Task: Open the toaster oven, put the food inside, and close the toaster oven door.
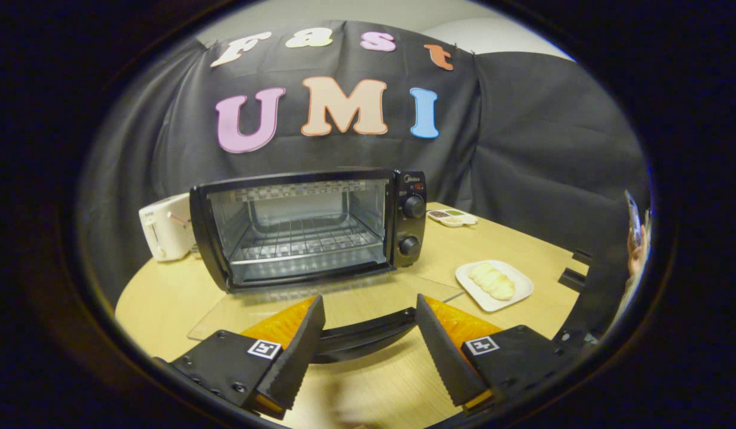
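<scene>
A black toaster oven (308, 226) stands on the wooden table with its glass door (320, 304) swung down flat toward me. Its wire rack (305, 241) inside is bare. The door's black handle (362, 336) lies crosswise between my fingers. My gripper (369, 302) is open, its fingers spread wide on either side of the handle and not pressing on it. Ahead and to the right of the fingers, pale pieces of food (493, 281) lie on a white square plate (517, 295).
A white toaster (165, 226) stands left of the oven. A small divided dish (452, 217) sits behind the oven's right side. Past the table's right edge, a person's hand (636, 247) holds a phone. Black brackets (573, 277) stick out there.
</scene>
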Demonstrator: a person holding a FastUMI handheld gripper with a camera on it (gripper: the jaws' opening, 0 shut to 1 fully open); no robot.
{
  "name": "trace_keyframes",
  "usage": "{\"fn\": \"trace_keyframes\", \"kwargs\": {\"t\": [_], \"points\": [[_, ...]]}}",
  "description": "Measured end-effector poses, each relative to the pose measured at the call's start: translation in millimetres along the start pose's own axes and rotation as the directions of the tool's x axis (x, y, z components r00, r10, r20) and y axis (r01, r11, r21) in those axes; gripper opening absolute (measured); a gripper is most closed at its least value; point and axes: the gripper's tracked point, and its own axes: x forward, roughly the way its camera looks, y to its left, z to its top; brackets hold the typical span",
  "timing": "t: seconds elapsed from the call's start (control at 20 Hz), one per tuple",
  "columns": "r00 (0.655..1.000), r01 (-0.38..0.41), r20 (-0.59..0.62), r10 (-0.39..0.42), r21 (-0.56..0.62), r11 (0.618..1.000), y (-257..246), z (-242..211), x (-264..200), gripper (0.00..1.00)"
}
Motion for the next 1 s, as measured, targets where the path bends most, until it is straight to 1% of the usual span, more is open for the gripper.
{"fn": "trace_keyframes", "kwargs": {"t": [0.2, 0.3, 0.65, 0.8, 1.0], "points": [[0.999, 0.002, -0.039, -0.005, -0.070, 0.998, 3.8, -19.2, 5.9, 0.96], [0.998, -0.008, -0.056, 0.003, -0.084, 0.996, 5.6, -27.8, 10.0, 0.96], [0.999, -0.042, -0.024, 0.043, 0.028, 0.999, 4.7, -31.9, 13.3, 0.96], [0.998, -0.048, -0.027, 0.049, 0.017, 0.999, 4.3, -31.4, 13.7, 0.96], [0.997, -0.056, -0.060, 0.056, 0.011, 0.998, 4.0, -32.1, 14.4, 0.96]]}}
